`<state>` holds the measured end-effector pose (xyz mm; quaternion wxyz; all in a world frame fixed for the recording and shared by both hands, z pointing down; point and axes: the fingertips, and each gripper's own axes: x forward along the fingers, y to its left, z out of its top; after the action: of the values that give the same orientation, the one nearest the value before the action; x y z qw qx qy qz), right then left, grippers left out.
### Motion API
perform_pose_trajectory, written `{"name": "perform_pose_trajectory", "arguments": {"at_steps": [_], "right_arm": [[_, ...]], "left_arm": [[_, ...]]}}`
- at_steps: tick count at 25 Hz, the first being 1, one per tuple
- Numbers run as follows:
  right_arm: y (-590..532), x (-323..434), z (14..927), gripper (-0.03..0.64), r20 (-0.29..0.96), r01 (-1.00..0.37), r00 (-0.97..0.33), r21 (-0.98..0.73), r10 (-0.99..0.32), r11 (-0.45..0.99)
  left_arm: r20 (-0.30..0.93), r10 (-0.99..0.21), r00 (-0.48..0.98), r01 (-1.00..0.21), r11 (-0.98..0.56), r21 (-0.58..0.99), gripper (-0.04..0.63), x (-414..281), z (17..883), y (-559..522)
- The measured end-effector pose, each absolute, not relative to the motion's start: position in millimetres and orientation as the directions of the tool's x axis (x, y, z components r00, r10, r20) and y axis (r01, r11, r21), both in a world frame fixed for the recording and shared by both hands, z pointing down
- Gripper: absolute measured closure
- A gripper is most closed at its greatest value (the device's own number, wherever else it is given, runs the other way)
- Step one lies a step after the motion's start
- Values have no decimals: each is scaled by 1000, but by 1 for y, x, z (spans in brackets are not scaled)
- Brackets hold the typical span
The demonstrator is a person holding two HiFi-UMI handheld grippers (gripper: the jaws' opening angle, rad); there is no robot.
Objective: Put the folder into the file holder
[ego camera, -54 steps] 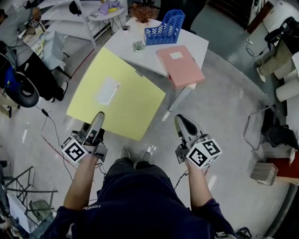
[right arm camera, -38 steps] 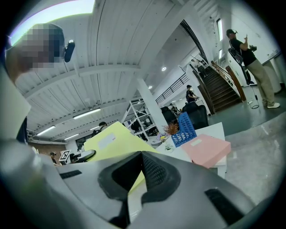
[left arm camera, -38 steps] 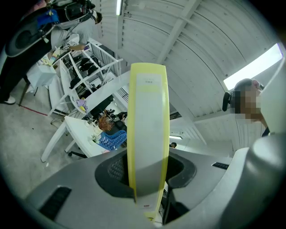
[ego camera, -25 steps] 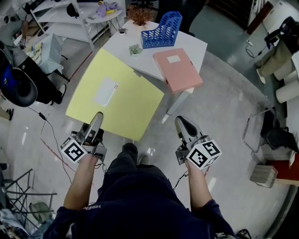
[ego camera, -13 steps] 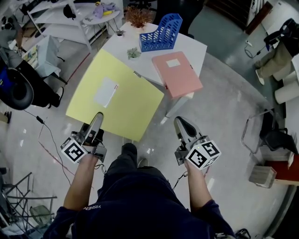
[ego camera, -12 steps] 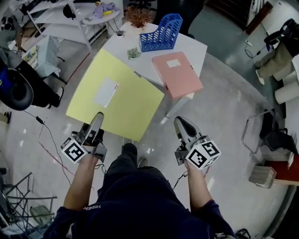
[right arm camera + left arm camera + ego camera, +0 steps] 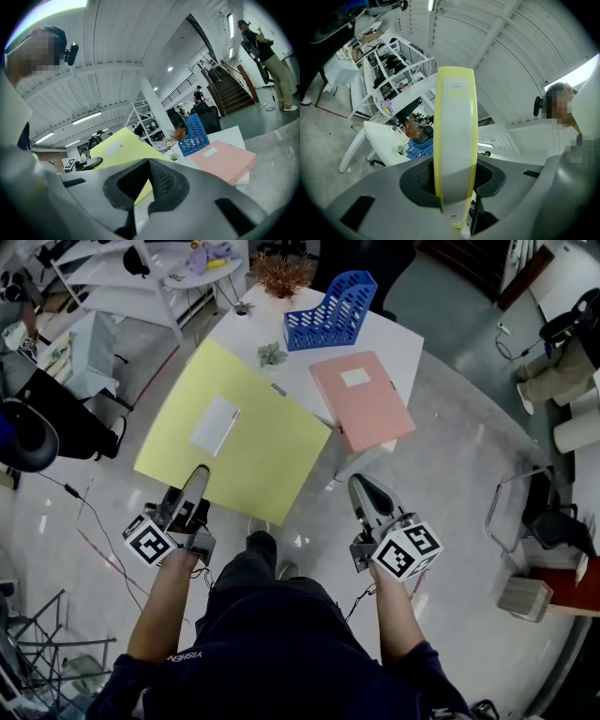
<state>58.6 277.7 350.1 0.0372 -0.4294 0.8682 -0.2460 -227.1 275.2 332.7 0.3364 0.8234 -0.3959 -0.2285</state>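
Your left claw [image 7: 195,486] is pinching the near edge of a large flat yellow folder [image 7: 267,442]. In the left gripper view the folder runs edge-on straight up the middle of the frame, with a dark pad pressed against each side of it. In the head view the yellow folder fills the centre left, carried above the glossy grey floor [image 7: 450,493]. Its broad face is turned up towards you, and a white rectangular label [image 7: 216,425] shows on it. Its far edge overlaps the left side of the white tabletop [image 7: 398,338] in the picture. Whether it touches the tabletop there cannot be told.

Your right claw [image 7: 360,486] sits at lower centre right, over the floor. Its jaws are pressed together with nothing between them, and the right gripper view shows the two pads meeting at the tip.

The blue slatted plastic file holder [image 7: 330,304] stands upright at top centre, on the far part of the tabletop and well apart from both claws. A flat pink folder [image 7: 366,409] lies below and to the right of it, at the tabletop's near edge and apart from the file holder. A small green potted plant [image 7: 273,355] stands just beside the yellow folder's far edge, between that edge and the file holder. A tuft of rust-coloured dried plant [image 7: 281,266] stands at the very top of the frame, left of the file holder.
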Motion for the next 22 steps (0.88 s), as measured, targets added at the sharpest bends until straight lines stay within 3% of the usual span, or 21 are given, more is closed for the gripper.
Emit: {"name": "perform_pose_trajectory", "arguments": {"at_steps": [22], "right_arm": [[188, 25, 346, 612, 176, -759, -588, -457, -790, 463]], "left_arm": [[-94, -777, 622, -463, -463, 756, 430, -257, 338, 170]]}}
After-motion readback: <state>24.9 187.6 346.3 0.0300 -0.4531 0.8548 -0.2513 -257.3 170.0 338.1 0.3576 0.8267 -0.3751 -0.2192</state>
